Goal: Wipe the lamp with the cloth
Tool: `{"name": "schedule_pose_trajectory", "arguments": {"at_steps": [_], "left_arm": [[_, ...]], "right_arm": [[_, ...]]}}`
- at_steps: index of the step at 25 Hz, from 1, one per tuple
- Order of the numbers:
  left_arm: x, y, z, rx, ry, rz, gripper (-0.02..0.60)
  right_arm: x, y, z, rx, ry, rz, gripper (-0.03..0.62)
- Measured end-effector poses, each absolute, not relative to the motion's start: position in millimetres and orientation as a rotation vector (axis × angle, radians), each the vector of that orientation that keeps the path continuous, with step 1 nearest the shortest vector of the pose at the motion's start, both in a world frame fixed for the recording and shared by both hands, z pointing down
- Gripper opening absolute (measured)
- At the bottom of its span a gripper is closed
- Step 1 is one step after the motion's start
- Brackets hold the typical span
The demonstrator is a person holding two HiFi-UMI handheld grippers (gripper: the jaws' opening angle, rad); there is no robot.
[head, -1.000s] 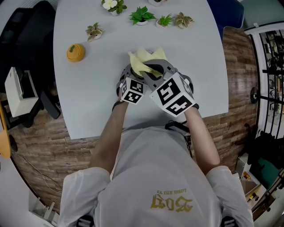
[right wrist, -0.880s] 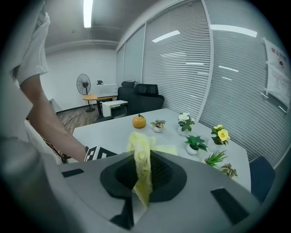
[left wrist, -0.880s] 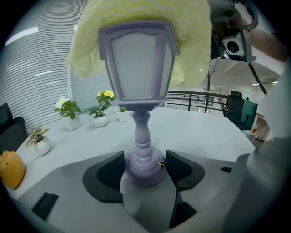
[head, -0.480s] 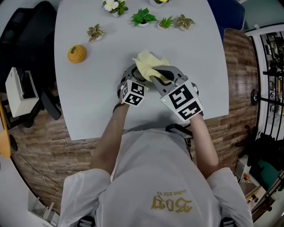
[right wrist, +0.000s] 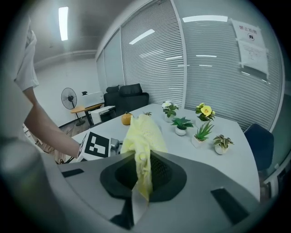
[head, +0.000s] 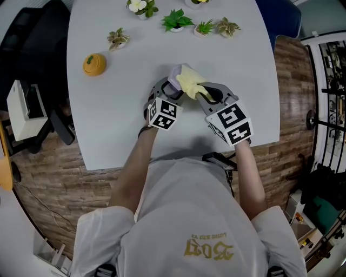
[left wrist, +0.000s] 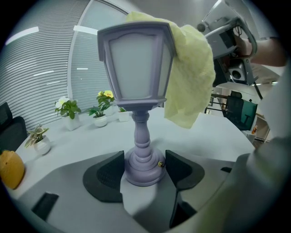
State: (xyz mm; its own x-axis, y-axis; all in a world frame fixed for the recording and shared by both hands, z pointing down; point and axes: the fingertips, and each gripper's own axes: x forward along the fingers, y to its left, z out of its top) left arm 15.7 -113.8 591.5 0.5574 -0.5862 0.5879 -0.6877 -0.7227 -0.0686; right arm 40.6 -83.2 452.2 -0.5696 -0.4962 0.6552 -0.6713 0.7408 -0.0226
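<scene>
A lavender lantern-shaped lamp (left wrist: 136,68) stands upright on the grey table (head: 108,119). My left gripper (left wrist: 143,170) is shut on its round base, one black pad on each side. The yellow cloth (left wrist: 191,77) drapes over the lamp's top right corner and hangs down its right side. My right gripper (right wrist: 141,179) is shut on a fold of the cloth (right wrist: 143,136). From the head view the lamp (head: 175,76) shows just left of the cloth (head: 190,84), with the left gripper (head: 165,89) and the right gripper (head: 208,94) close together.
An orange pumpkin-like ornament (head: 94,63) sits at the table's left. Several small potted plants (head: 175,20) line the far edge. A black chair (head: 32,38) stands left of the table, a blue one (head: 281,16) at the far right.
My right gripper has drawn the cloth to the right across the lamp's top, baring the lamp's left side. The left gripper and lamp have stayed in place.
</scene>
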Motion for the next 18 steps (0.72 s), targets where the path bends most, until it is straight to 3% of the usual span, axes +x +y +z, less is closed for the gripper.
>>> {"name": "schedule_pose_trajectory", "arguments": {"at_steps": [18], "left_arm": [[16, -114, 591, 2.620, -1.082, 0.896, 0.287]], "right_arm": [[36, -91, 484, 0.889, -2.269, 0.362, 0.033]]}}
